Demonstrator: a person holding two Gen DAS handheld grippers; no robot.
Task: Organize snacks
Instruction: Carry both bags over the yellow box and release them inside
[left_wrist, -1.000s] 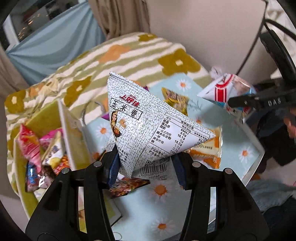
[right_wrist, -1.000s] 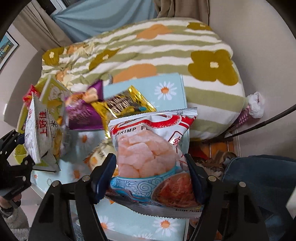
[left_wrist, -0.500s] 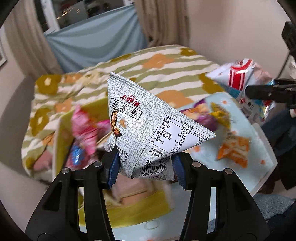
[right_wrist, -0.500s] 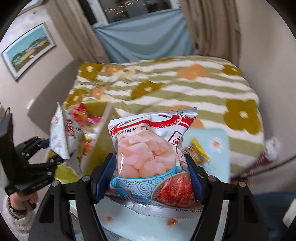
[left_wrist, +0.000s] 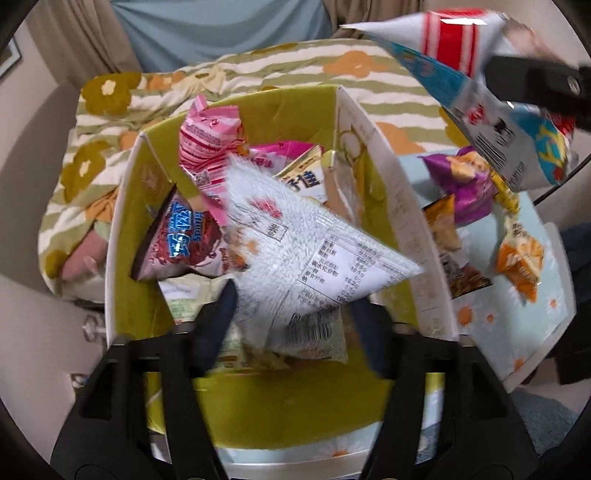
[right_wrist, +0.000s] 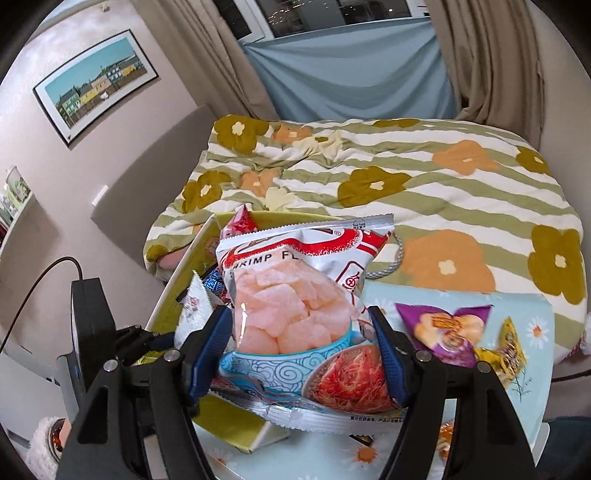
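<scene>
Over the green box (left_wrist: 236, 398), the left claw (left_wrist: 295, 325) is opening, and the grey bag (left_wrist: 314, 258) sits loose between its pads above the snacks inside. The right claw (right_wrist: 303, 354) grips the shrimp chips (right_wrist: 295, 306) beside the box, over the bench (right_wrist: 532, 384).

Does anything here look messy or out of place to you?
Yes. Several snack packets lie scattered on the daisy-print tabletop beside the green box rather than in it. The grey packet sits tilted over the box between the left tool's opening jaws.
</scene>
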